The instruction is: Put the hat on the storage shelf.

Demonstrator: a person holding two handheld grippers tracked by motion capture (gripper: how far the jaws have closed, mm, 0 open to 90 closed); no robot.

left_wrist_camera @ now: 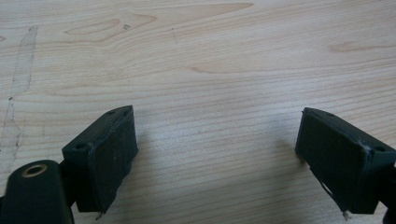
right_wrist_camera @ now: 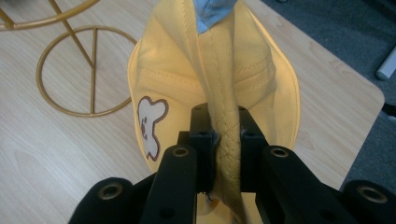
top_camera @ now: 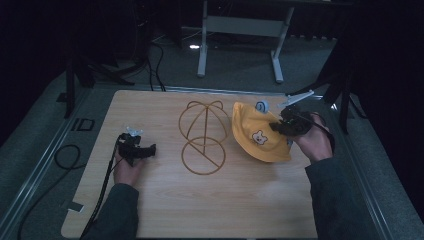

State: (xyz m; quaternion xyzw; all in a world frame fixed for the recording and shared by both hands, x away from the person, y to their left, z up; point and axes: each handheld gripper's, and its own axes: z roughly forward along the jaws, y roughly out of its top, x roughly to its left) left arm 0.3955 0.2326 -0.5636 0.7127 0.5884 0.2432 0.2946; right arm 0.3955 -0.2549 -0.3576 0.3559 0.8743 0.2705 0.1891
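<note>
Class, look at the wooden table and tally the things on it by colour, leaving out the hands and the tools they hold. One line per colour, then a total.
Yellow: 1, the hat with a bear patch
Gold: 1, the wire hat stand
Light blue: 1, a small piece at the far edge of the hat, too small to identify
Total: 3

The wire stand stood mid-table. The hat lay just right of the wire stand; the left gripper rested well left of it.
</note>
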